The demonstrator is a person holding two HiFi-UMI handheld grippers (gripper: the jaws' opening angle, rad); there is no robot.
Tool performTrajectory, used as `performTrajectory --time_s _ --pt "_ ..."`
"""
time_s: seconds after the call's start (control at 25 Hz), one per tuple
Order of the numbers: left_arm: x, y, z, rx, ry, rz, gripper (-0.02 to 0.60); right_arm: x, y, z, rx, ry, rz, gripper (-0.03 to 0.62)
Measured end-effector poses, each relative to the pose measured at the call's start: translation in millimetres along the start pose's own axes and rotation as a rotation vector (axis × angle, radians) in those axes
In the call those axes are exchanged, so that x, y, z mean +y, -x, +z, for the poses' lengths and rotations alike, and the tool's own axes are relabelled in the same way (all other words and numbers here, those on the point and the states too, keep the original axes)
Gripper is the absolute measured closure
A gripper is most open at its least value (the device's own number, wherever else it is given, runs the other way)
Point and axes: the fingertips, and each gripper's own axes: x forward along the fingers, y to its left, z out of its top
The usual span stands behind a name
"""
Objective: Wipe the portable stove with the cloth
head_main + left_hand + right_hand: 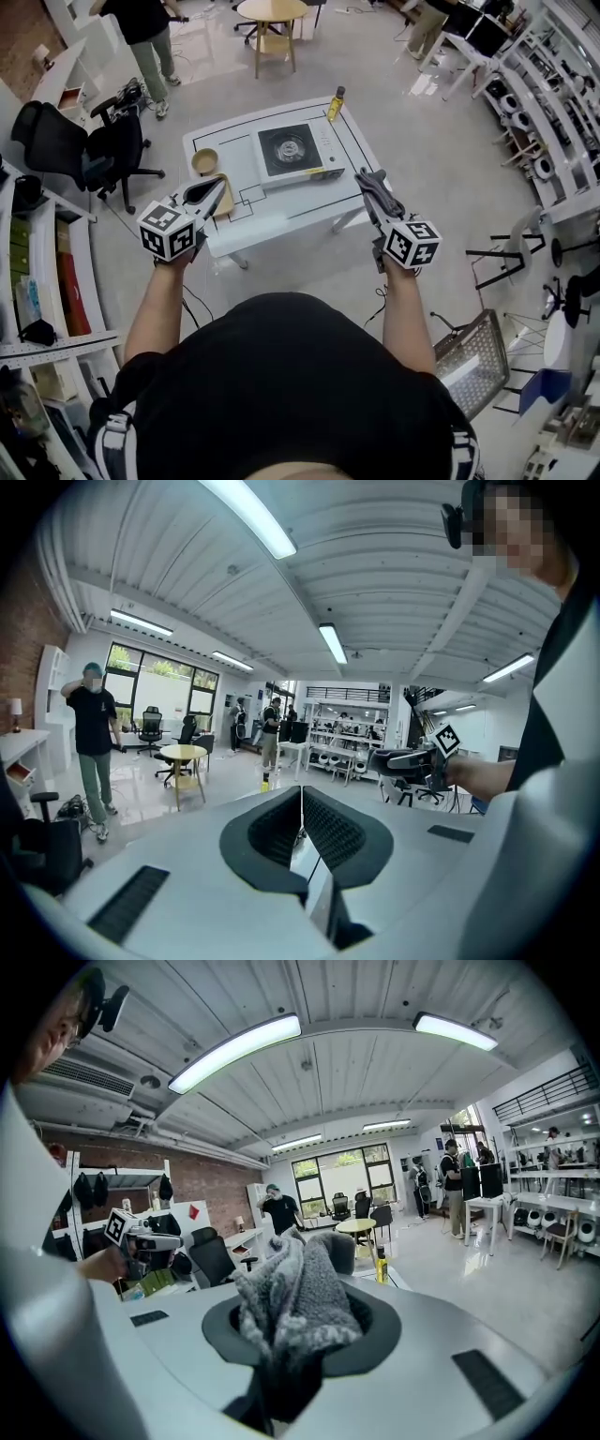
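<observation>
**Cloth in my right fingers, stove on the table ahead**

I hold both grippers up in front of me, well apart from the portable stove [289, 150]. My right gripper [372, 192] has its fingers clamped on the grey cloth [286, 1302] – it sits bunched between them and its fluffy folds stand up above the tips. My left gripper [301, 810] has its fingers pressed together, with nothing between them. The stove sits on the white table [281, 220], toward the far side. A yellow bottle [335, 103] stands near the far right corner, just behind the stove, and a small bowl [204, 161] stands to the left of the stove.
</observation>
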Motion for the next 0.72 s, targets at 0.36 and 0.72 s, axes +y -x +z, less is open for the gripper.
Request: performTrajectory --time_s 0.36,0.72 --pt "-15 -59 0 0.004 0.019 0.067 0.557 -72 -15 2 0.017 0.002 0.053 0.476" --pt "-25 -93 -4 0.007 0.033 0.091 0.557 -107 -19 2 0.020 0.007 0.077 0.476"
